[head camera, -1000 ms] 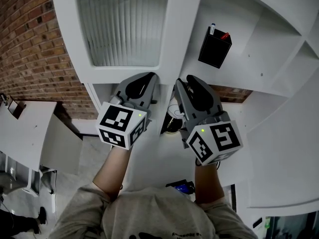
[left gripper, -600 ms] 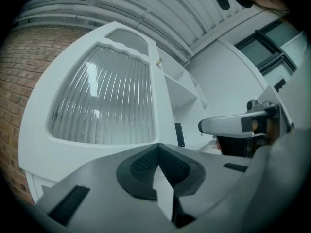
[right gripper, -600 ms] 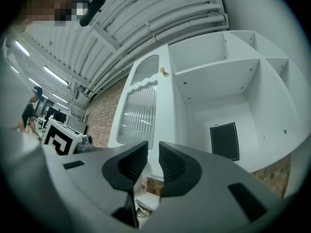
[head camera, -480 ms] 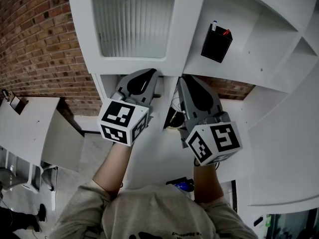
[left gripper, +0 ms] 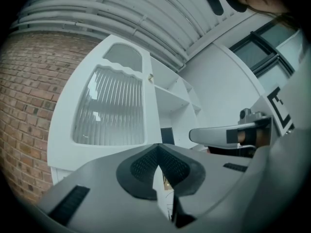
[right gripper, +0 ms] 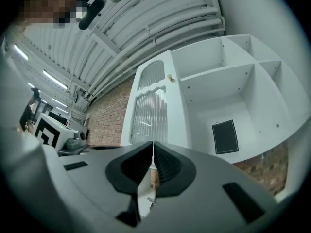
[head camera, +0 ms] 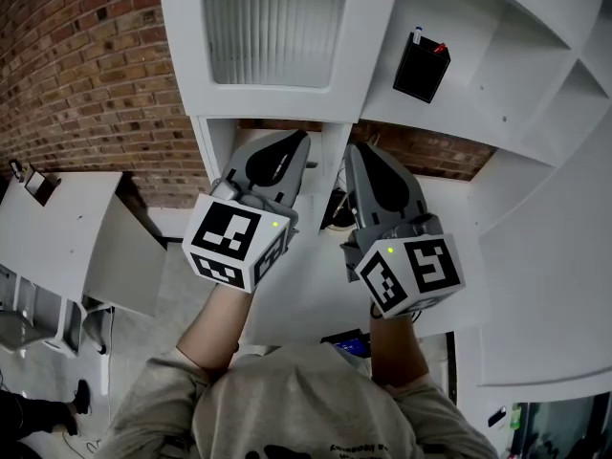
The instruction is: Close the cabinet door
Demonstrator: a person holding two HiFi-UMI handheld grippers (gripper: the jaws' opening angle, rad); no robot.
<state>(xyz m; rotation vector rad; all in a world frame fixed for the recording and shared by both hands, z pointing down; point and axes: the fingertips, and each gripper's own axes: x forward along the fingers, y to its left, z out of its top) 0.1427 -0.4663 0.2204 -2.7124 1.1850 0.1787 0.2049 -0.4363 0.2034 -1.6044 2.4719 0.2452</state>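
Observation:
The white cabinet door point(head camera: 277, 27) with ribbed glass lies about flush with the cabinet front; in the right gripper view its small knob point(right gripper: 170, 76) shows at the edge beside the open shelves. My left gripper point(head camera: 287, 146) points at the cabinet just below the door's lower rail, shut, with nothing between its pads point(left gripper: 158, 149). Beside it on the right, my right gripper point(head camera: 368, 156) has just been closing and is now shut, its pads meeting on nothing point(right gripper: 152, 147). Neither gripper touches the door.
Open white shelves point(head camera: 516, 75) stand right of the door, with a black pen holder point(head camera: 422, 67) on one. A brick wall point(head camera: 105, 84) runs behind on the left. A white table point(head camera: 57, 228) stands low at the left.
Both grippers have drawn back from the door's lower rail, which now sits higher in the head view. The right gripper's jaws have come together.

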